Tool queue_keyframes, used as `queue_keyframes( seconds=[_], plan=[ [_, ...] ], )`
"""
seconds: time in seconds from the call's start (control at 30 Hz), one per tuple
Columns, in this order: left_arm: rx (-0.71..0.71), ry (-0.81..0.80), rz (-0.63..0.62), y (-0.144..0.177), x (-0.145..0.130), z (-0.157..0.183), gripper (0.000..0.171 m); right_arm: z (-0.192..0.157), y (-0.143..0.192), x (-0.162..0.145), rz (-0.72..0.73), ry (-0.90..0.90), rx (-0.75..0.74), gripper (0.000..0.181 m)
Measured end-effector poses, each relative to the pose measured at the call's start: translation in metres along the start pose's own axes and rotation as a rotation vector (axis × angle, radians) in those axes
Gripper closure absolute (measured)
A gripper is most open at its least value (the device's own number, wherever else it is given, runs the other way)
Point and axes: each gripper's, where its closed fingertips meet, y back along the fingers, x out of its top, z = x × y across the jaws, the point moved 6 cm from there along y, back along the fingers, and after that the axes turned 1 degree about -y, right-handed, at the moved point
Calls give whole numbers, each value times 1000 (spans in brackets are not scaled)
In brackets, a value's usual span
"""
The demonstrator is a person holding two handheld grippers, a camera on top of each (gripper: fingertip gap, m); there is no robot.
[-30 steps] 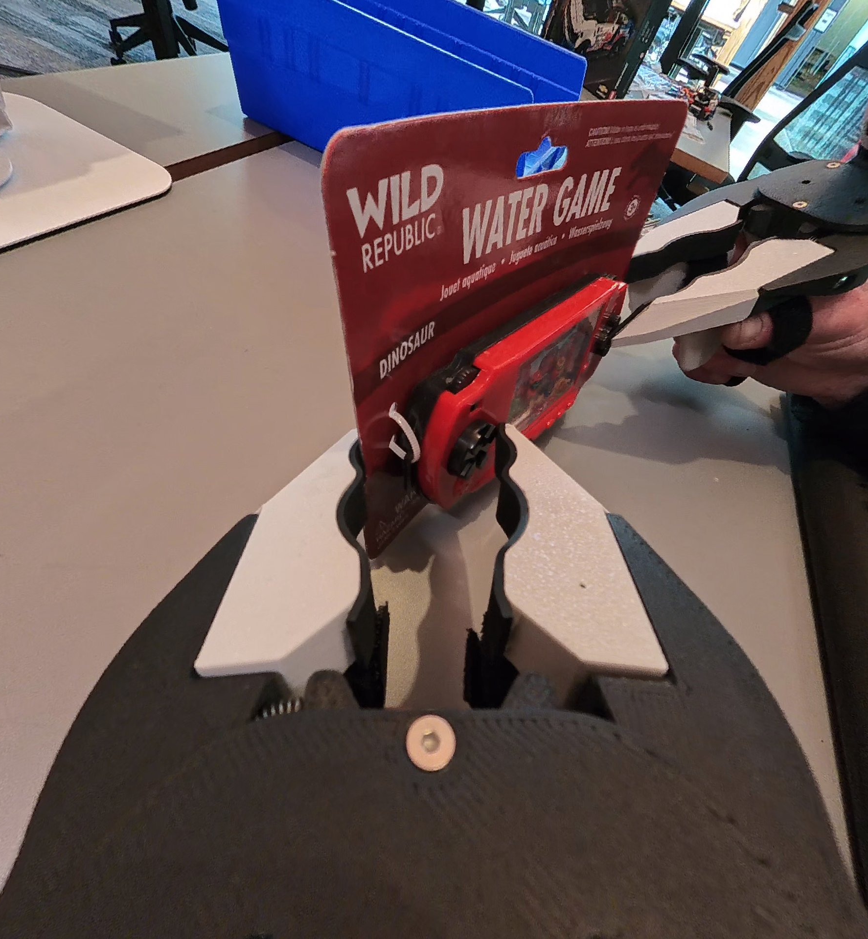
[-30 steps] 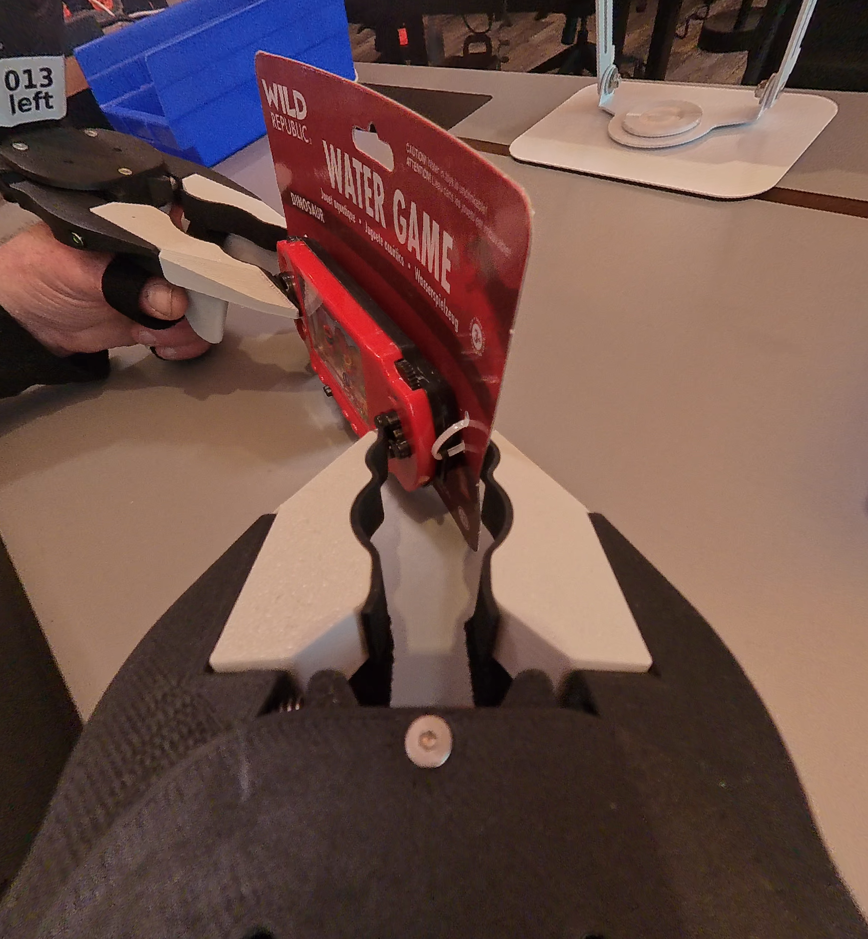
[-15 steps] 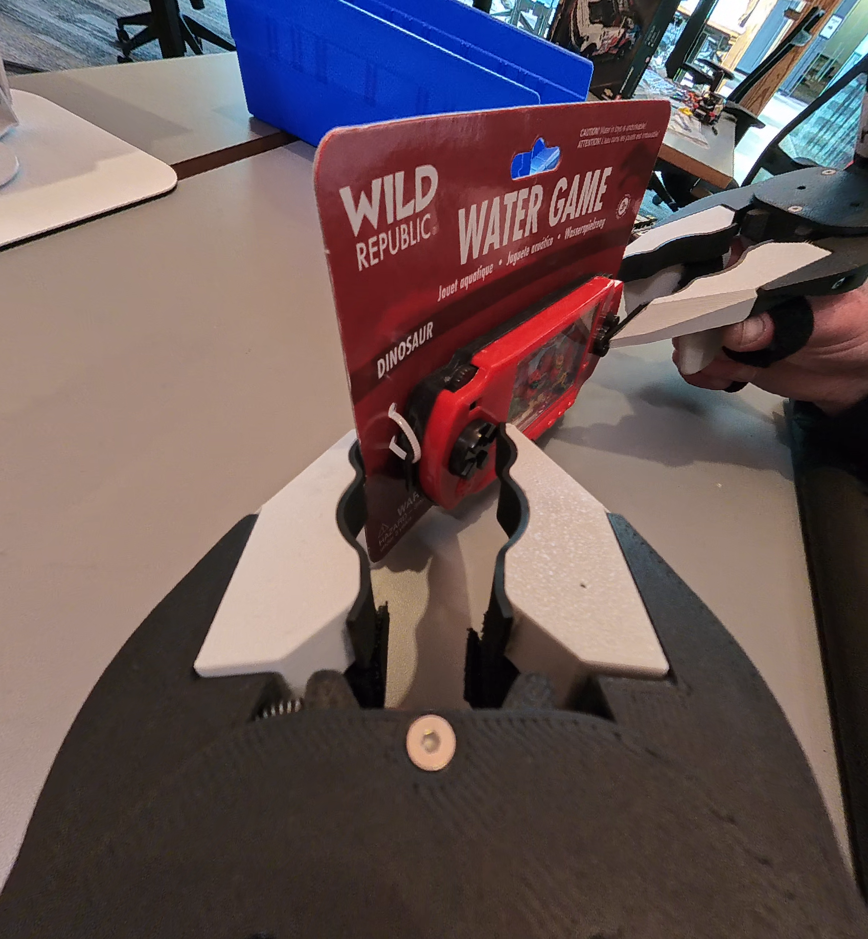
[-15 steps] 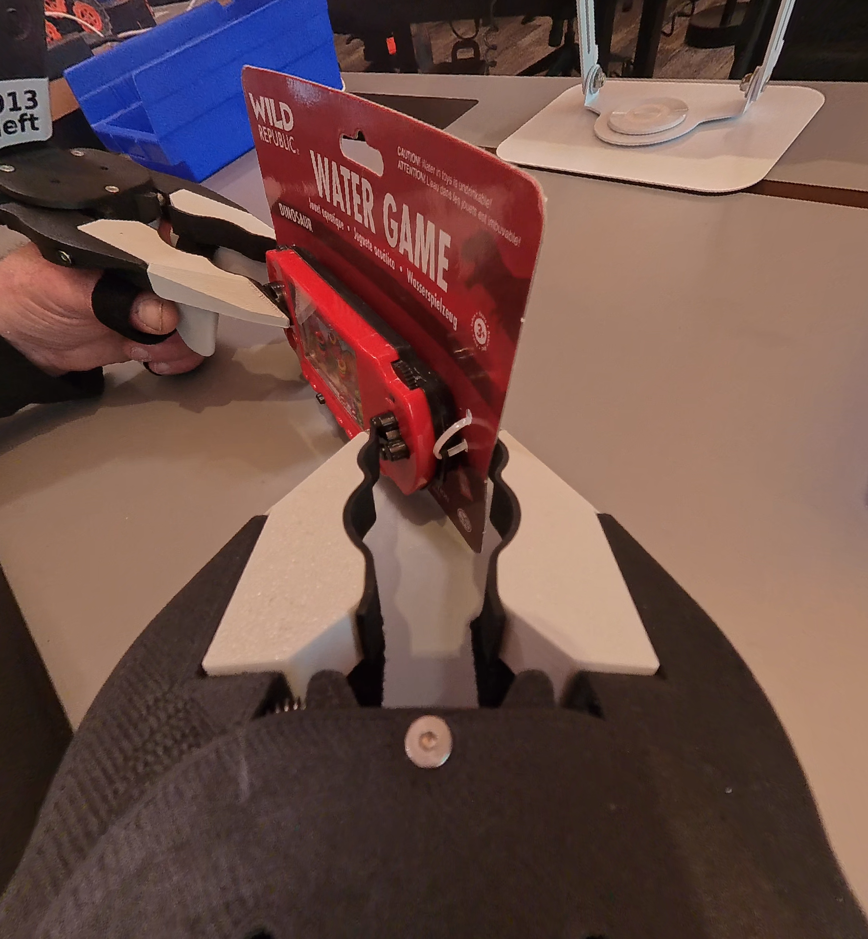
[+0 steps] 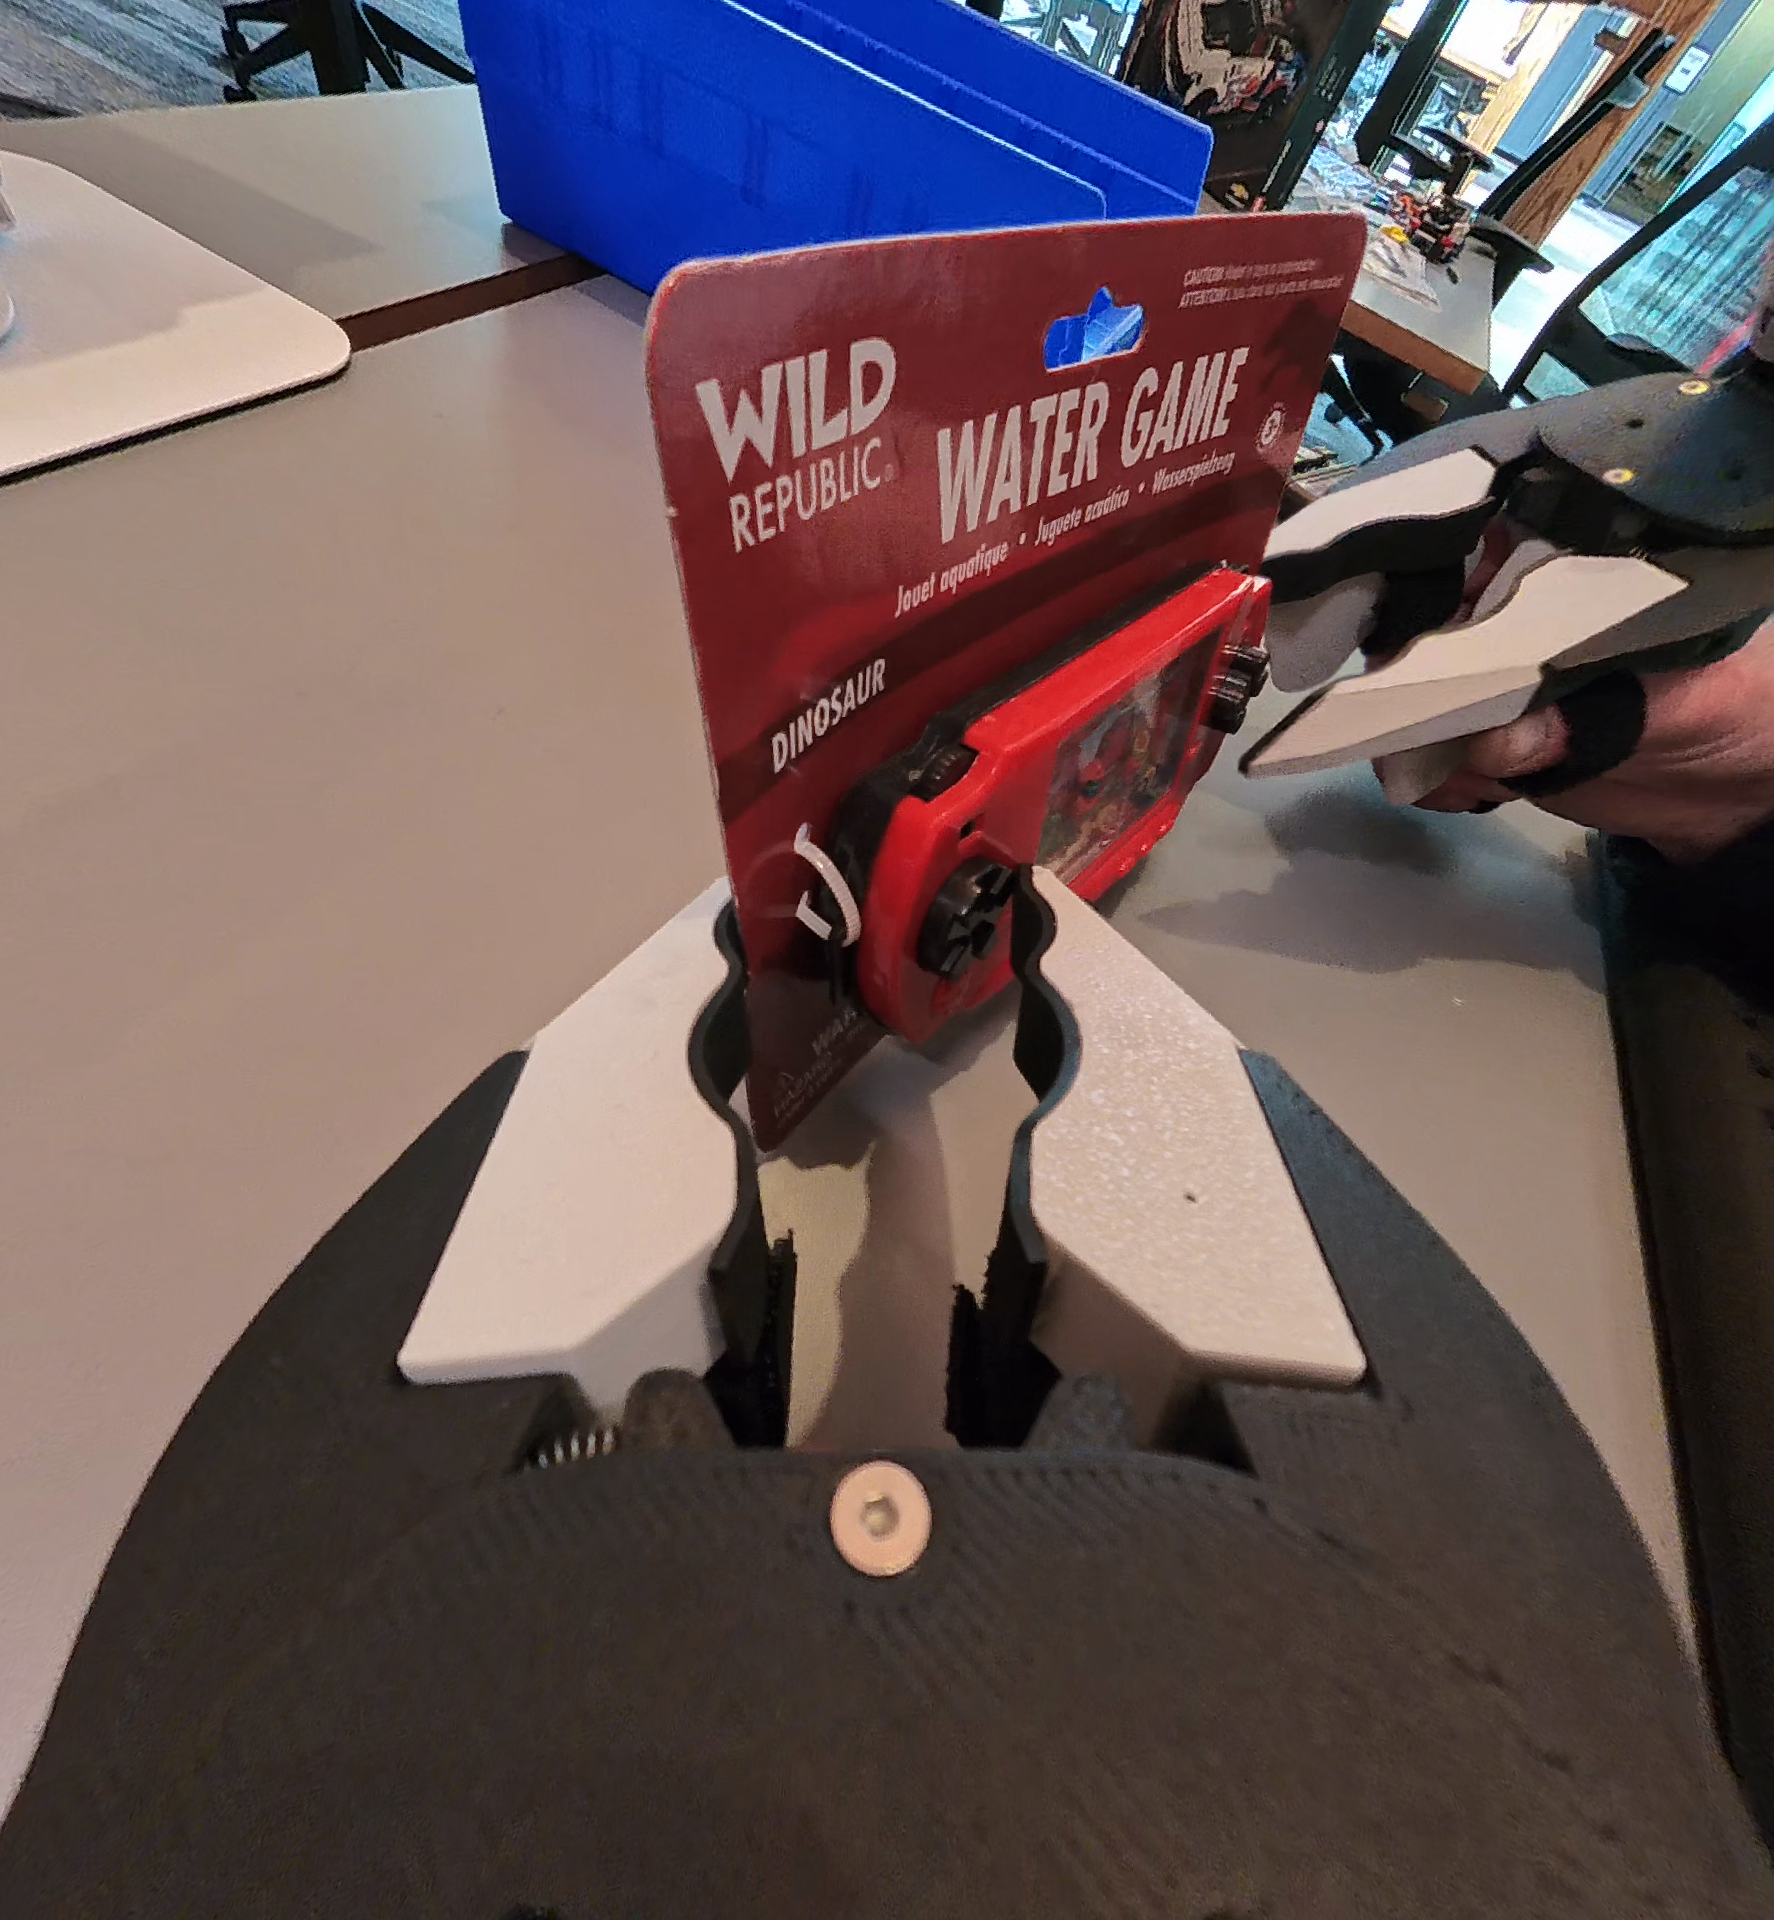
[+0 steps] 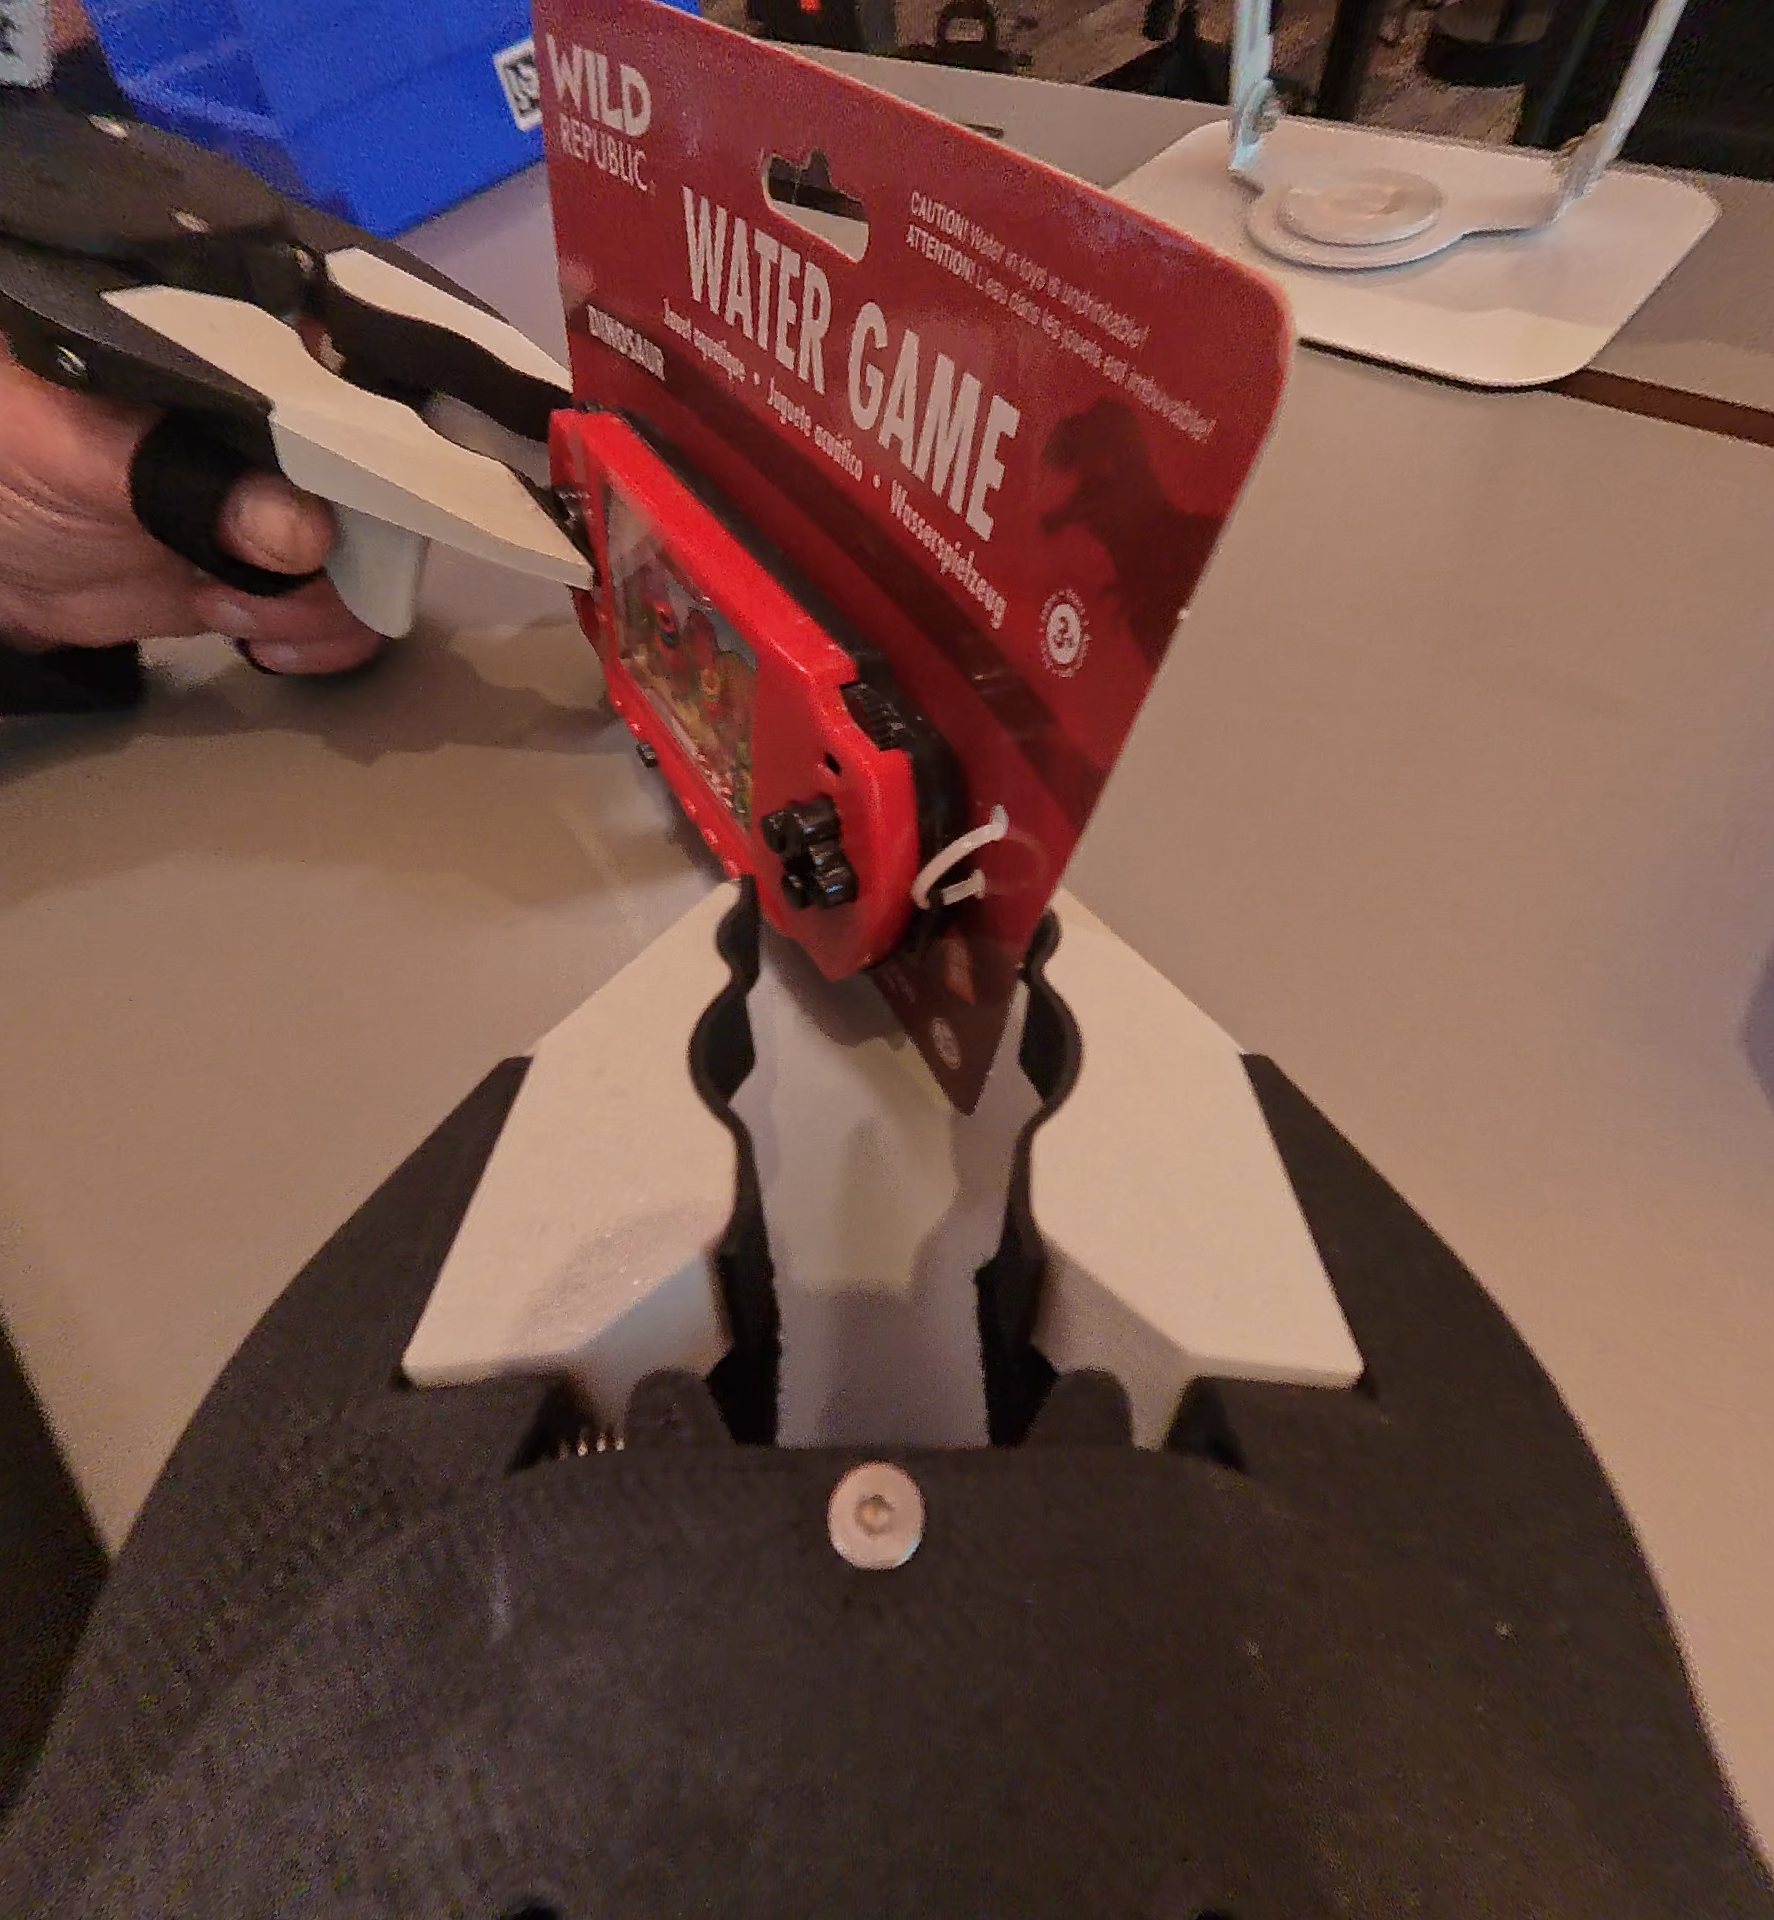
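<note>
A red carded toy pack (image 5: 966,499), a red handheld water game tied to a dark red backing card, stands upright on its edge above the grey table (image 5: 239,831). My left gripper (image 5: 872,914) is shut on the pack's near lower end, one finger on the card back and one on the game's black knob. My right gripper (image 6: 893,914) is open, its fingers straddling the pack's other end (image 6: 914,416) with a small gap. It also shows in the left wrist view (image 5: 1257,665), jaws spread. The left gripper shows in the right wrist view (image 6: 571,478).
A blue plastic bin (image 5: 758,135) stands at the back of the table; it also shows in the right wrist view (image 6: 343,94). A white stand base (image 6: 1434,260) lies beyond a seam in the table. A black perforated mat (image 5: 1745,1143) lines the table's near edge.
My right gripper's jaws have spread apart and let go of the pack's end. My left gripper keeps its hold, and the pack has stayed upright.
</note>
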Motion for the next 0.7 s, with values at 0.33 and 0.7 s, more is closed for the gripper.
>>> queue_keyframes(
  seconds=[0.33,0.7],
  plan=[
    [-10,79,-30,-6,4,-6,125,11,-3,3,4,-82,31,142],
    [-15,78,-25,-8,5,-7,125,13,-4,2,-11,-82,27,146]
  ],
)
